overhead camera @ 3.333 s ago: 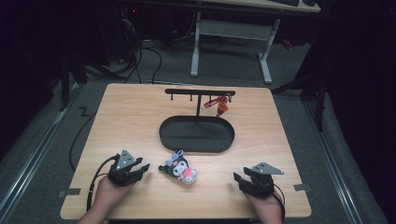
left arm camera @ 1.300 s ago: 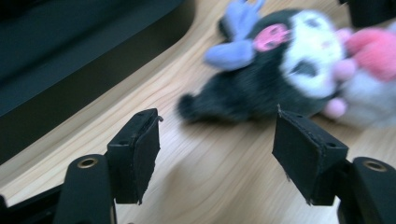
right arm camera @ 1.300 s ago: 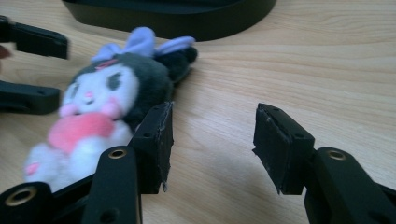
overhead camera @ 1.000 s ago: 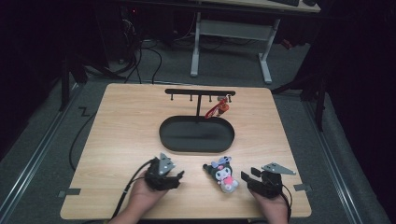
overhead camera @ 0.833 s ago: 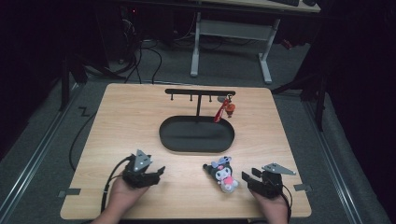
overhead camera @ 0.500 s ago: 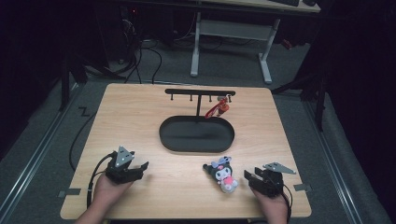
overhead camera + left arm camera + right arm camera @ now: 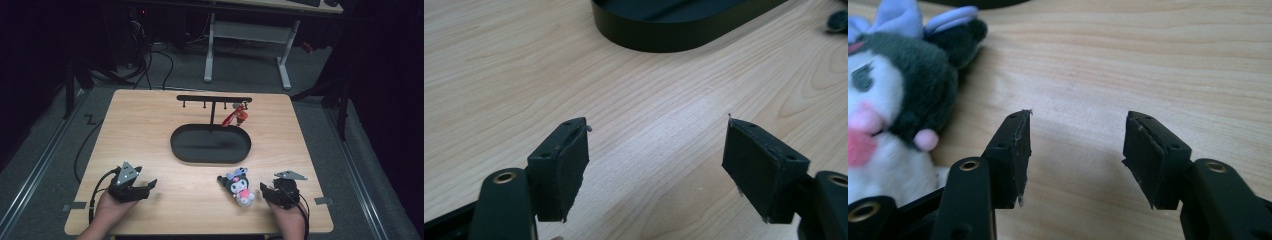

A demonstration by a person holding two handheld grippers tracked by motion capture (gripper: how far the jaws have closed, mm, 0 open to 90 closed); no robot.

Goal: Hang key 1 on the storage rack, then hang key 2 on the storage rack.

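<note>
A small plush toy (image 7: pixel 239 186), black and white with a lilac bow and pink belly, lies on the wooden table near the front right. In the right gripper view the plush toy (image 7: pixel 893 100) sits just left of the jaws, outside them. My right gripper (image 7: pixel 265 190) (image 7: pixel 1078 117) rests right beside it; its jaws have just been opening and hold nothing. My left gripper (image 7: pixel 145 186) (image 7: pixel 656 125) is at the front left, far from the toy. Its jaws have also just been opening, wide apart over bare wood.
A black oval tray (image 7: pixel 176 145) (image 7: pixel 674 30) lies at the table's middle. Behind it stands a black hook rack (image 7: pixel 214 99) with a red charm (image 7: pixel 235 116) hanging at its right end. A desk frame (image 7: pixel 245 35) stands on the floor beyond the table.
My left gripper has moved left from the table's front middle to the front left, away from the plush. The plush and my right gripper stayed in place. The red charm swings slightly.
</note>
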